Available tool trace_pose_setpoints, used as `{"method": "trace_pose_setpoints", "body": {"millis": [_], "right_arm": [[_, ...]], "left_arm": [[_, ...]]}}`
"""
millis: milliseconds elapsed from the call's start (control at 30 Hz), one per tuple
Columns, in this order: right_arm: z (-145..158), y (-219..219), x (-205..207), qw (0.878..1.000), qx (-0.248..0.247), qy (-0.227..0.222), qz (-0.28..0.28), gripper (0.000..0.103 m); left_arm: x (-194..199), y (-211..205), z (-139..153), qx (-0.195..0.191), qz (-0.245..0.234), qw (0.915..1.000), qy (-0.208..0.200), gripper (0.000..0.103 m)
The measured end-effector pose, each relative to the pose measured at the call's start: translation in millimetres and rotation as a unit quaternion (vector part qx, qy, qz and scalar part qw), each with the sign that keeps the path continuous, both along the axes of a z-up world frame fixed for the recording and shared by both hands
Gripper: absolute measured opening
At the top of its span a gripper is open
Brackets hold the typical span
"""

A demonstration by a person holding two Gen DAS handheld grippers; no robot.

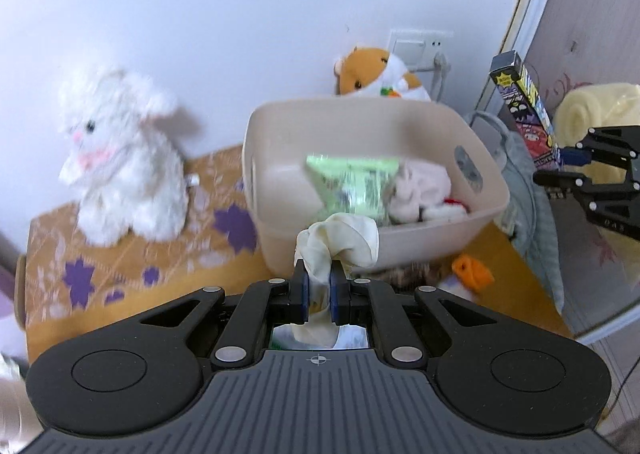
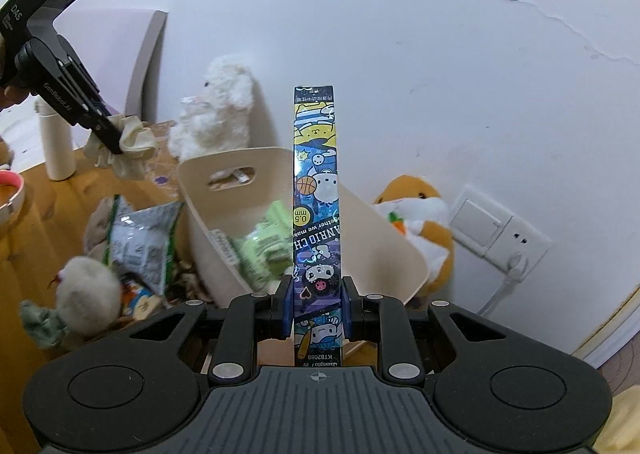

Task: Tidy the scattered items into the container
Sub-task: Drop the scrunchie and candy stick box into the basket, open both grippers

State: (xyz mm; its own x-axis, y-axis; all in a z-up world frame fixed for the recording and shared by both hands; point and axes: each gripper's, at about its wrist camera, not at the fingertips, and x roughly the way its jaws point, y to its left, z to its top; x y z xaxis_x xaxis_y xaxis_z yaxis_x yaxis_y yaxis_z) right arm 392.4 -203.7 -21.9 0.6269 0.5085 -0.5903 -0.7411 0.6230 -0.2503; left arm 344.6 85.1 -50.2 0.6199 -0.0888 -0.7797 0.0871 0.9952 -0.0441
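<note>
Our left hand-held gripper [image 1: 319, 286] pinches a cream scrunchie [image 1: 344, 240], with the beige bin [image 1: 440, 246] just ahead of it. Our right hand-held gripper [image 2: 316, 304] is clamped on a tall cartoon-printed box [image 2: 316, 190] standing upright before the bin.

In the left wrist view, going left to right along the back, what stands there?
White plush rabbit → beige tub with the hamster plush behind it → cartoon-printed pen box → right gripper.
</note>
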Motion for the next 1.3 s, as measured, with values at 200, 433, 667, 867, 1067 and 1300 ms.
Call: {"method": "trace_pose_setpoints", "body": {"millis": [200,433,667,867,1067,1300], "right_arm": [[-5,13,23,1.000,-0.003,-0.001,-0.019,0.022],[-23,40,50,0.999,-0.009,0.020,-0.043,0.022],[-51,58,64,0.996,-0.036,0.051,-0.056,0.022],[-64,61,60,0.994,-0.061,0.056,-0.070,0.026],[-61,57,54,0.994,-0.048,0.064,-0.080,0.055],[-43,49,37,0.996,-0.014,0.050,-0.077,0.087]], "left_arm": [[48,-9,-8,-0.011,0.024,0.9996,-0.007,0.009],[95,-29,-30,-0.007,0.056,0.9984,0.004,0.009],[112,-49,-57,0.014,0.053,0.9976,0.042,0.009],[112,-61,-64,0.009,0.043,0.9973,0.059,0.024],[102,-68,-55,0.022,0.049,0.9985,0.011,0.076],[88,-54,-45,0.027,0.045,0.9986,0.009,0.077]]}}
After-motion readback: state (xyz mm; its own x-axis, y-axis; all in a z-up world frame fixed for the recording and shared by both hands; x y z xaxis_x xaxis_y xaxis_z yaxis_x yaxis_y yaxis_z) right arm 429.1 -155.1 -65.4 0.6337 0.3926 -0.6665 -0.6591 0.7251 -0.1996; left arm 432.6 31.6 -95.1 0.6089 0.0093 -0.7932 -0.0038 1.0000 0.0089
